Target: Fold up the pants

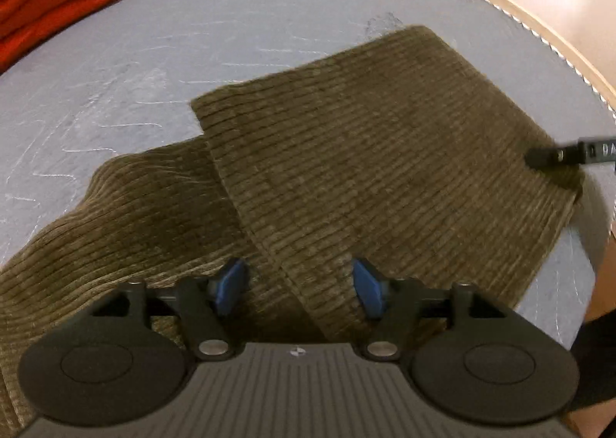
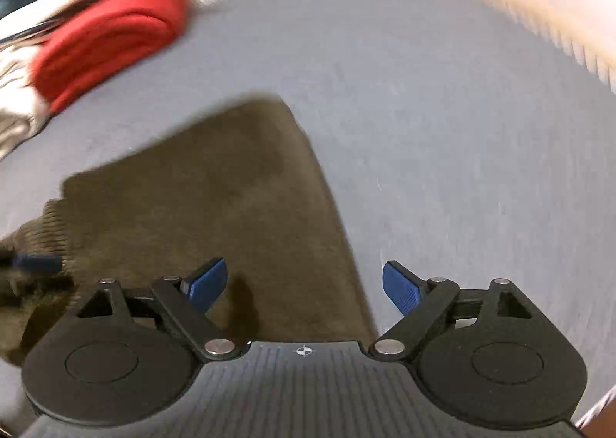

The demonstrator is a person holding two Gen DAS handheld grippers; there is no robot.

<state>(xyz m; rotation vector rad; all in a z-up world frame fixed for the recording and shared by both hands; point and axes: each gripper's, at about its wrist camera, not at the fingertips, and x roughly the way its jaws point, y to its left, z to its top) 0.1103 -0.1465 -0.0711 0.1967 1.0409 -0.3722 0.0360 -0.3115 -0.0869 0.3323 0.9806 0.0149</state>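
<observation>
Reading the pants as partly folded on the grey worktop: one layer doubled over. We hold both hand-held grippers, left and right, released above them; further folds likely remain.

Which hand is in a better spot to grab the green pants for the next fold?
Probably the left. The left tool is open right over the folded edge of the pants, with cloth between its fingers. The right tool is open at the pants' side edge, half over bare grey mat.
</observation>
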